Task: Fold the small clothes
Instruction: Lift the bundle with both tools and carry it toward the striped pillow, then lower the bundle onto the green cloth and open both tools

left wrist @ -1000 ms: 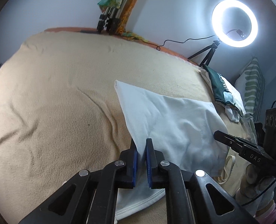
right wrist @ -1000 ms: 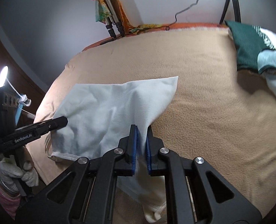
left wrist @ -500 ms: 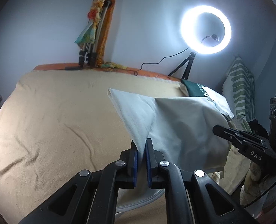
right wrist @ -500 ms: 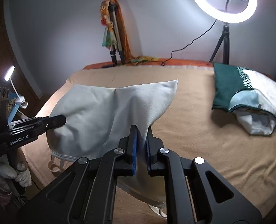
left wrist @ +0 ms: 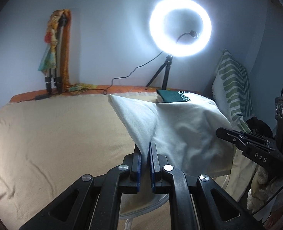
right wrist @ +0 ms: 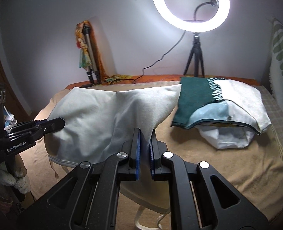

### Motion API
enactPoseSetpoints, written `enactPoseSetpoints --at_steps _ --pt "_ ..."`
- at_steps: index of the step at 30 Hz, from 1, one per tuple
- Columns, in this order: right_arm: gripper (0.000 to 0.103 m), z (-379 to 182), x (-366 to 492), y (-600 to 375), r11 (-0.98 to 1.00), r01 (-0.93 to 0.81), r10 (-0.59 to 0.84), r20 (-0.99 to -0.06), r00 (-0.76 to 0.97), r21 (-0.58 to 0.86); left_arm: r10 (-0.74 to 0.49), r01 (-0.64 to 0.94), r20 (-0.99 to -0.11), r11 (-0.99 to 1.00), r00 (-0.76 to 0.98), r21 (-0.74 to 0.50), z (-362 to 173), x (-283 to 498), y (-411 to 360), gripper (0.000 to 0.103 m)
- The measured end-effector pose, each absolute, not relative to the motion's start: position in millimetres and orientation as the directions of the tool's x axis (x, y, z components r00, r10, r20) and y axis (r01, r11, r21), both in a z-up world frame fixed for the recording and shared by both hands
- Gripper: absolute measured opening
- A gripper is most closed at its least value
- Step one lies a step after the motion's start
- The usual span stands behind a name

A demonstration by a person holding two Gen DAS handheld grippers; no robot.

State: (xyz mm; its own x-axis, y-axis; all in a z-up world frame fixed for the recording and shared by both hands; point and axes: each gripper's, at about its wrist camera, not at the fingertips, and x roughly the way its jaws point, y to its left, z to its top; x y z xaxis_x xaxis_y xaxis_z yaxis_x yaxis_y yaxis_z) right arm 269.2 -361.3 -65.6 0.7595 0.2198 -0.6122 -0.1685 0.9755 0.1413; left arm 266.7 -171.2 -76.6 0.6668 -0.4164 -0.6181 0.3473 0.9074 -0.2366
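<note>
A small white garment [left wrist: 181, 128] hangs stretched between both grippers above the beige bed [left wrist: 55, 134]. My left gripper [left wrist: 145, 147] is shut on one edge of it, the cloth rising from between the blue pads. My right gripper [right wrist: 145, 134] is shut on the opposite edge of the garment [right wrist: 103, 118]. Each gripper shows in the other's view: the right gripper [left wrist: 224, 132] at the cloth's right side, the left gripper [right wrist: 55, 123] at its left side. A hem and straps dangle below the jaws.
A pile of green and white clothes [right wrist: 218, 107] lies on the bed to the right. A lit ring light [left wrist: 179, 26] on a tripod stands at the far edge, a folded tripod [left wrist: 55, 57] leans on the wall, and a striped pillow [left wrist: 231, 84] stands at the right. Gloved hands [left wrist: 262, 182] hold the grippers.
Both grippers have risen and carried the white garment up off the blanket. The views have tilted upward, showing more wall and the ring light.
</note>
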Motion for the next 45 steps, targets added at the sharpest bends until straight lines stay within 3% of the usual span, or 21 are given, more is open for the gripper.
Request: enactPoseSetpoints --at_steps 23,38,45 --pt "0.009 -42 319 -539 0.996 0.039 0.010 -0.561 0.828 0.075 -0.480 0.497 -0.588 0.855 0.651 -0.147 -68 366 -375 0.004" --pt "0.009 -61 409 -573 0.996 0.094 -0.077 -0.567 0.820 0.001 -0.425 0.456 -0.574 0.885 0.700 -0.099 -81 430 -417 0.004" --pt "0.009 -87 445 -580 0.995 0.101 -0.086 -0.602 0.794 -0.010 -0.392 0.433 -0.614 0.897 0.685 -0.090 -111 449 -429 0.004"
